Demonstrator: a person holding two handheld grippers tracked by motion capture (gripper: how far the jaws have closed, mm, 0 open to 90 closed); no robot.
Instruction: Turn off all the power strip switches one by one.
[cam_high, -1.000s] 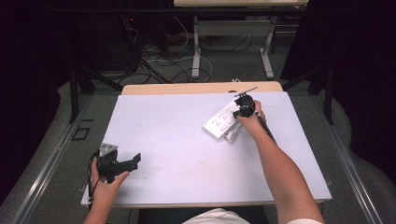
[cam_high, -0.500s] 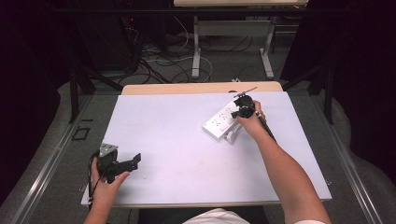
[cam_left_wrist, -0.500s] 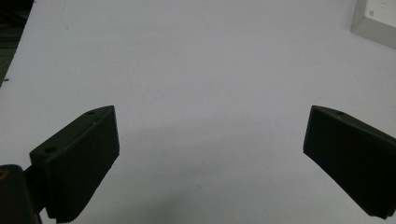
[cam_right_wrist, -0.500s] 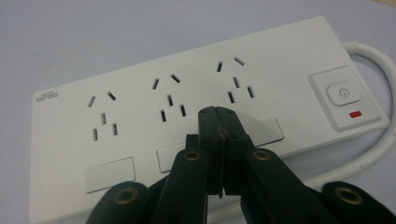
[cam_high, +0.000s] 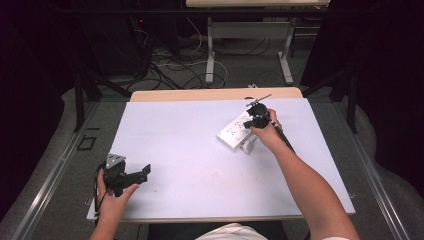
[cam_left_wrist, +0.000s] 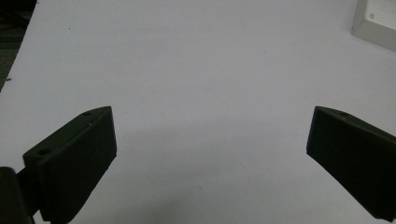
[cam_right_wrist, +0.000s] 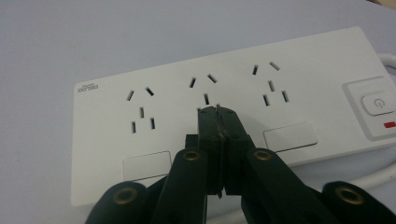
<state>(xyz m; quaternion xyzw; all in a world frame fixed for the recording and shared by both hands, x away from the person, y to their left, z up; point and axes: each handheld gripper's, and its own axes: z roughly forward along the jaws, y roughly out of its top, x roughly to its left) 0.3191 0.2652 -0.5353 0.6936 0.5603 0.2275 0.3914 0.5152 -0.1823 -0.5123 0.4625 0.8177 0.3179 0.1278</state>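
A white power strip lies at an angle on the right half of the white table. My right gripper is over it, held by the person's right hand. In the right gripper view the jaws are pressed together, and the gripper has its tips over the middle socket of the power strip. I see nothing between them. My left gripper rests near the front left of the table. In its own view the left gripper is wide open over bare table, with a corner of the power strip at the top right.
The strip's power button sits at its right end, and its white cable runs along its near side. A wooden edge borders the table's far side. Beyond it are cables on the floor and another table's legs.
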